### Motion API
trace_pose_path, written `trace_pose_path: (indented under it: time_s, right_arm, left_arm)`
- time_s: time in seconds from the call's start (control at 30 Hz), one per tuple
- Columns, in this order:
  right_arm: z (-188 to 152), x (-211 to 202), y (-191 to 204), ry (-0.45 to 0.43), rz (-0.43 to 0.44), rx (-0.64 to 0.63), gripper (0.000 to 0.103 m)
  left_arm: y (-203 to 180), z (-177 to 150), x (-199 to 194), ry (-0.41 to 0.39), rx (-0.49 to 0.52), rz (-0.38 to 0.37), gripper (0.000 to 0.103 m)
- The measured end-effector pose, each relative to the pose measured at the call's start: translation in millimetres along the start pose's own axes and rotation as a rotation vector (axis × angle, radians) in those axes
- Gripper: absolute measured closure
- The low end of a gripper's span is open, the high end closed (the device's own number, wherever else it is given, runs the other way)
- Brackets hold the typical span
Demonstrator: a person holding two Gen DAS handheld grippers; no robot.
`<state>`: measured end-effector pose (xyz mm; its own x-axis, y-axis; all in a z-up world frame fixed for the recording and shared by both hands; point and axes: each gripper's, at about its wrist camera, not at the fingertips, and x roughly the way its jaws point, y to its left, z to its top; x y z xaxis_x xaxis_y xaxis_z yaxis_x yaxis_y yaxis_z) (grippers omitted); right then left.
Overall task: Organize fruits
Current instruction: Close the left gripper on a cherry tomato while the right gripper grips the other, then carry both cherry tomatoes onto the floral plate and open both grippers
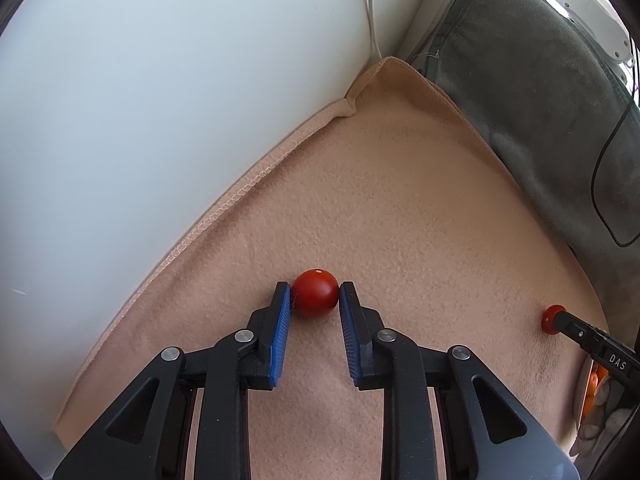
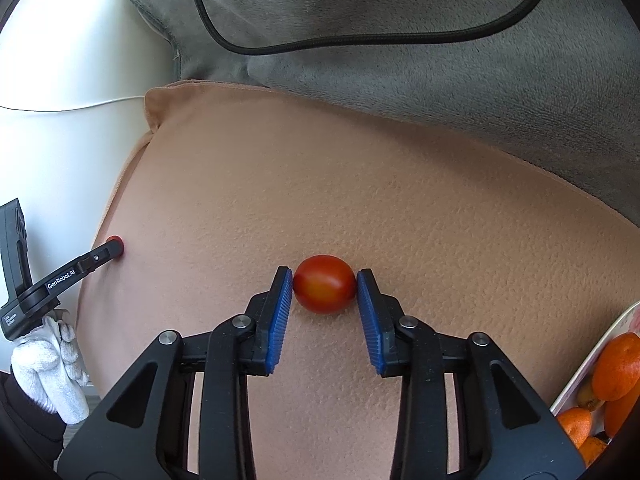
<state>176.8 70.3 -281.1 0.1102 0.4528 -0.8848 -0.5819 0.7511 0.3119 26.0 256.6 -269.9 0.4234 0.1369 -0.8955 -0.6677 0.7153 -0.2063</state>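
1. Left wrist view: the left tool [image 1: 315, 295] points steeply down at a small red tomato [image 1: 315, 293] lying on a tan blanket [image 1: 400, 184]. Both blue pads [image 1: 281, 332] touch the tomato's sides; the jaws are drawn in tight and grip it.
2. Only this view shows the white panel [image 1: 140, 100] running along the blanket's stitched left edge, and a white device [image 1: 580, 4] at top right past the grey cushion [image 1: 520, 92].
3. Here the right tool [image 1: 560, 320] enters from the right edge, with a second red fruit at its tip; its jaws cannot be read from this angle.
4. Right wrist view: the right tool [image 2: 325, 285] also tilts steeply down. A second, red-orange tomato [image 2: 325, 284] sits on the blanket [image 2: 400, 184] between its blue pads [image 2: 282, 316], both pads against it; the jaws are narrow and hold it.
5. Only this view shows a white-rimmed tray [image 2: 588, 364] at lower right carrying oranges [image 2: 618, 366], and a black cable [image 2: 360, 46] looped over the grey cushion [image 2: 440, 80].
6. It also shows the left tool [image 2: 116, 248] from the side, angled down with the first tomato at its tip, held by a white-gloved hand [image 2: 48, 364] at the lower left.
7. The two tomatoes lie well apart on the blanket.
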Motion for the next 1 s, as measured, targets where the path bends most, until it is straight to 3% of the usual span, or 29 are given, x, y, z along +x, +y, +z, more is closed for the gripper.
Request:
trace_pose_path:
  time_s: [0.47,1.0]
  right_arm:
    - [-11,-23,3,-0.056,0.001,-0.014,0.069]
    - [-40,-85,-14,-0.163,-0.002,0.063,0.069]
  left_arm:
    - [-8,-11,-34,-0.036,0.042,-0.057,0.08]
    - [-69,-38,-74,-0.049,0.193,-0.17,0.08]
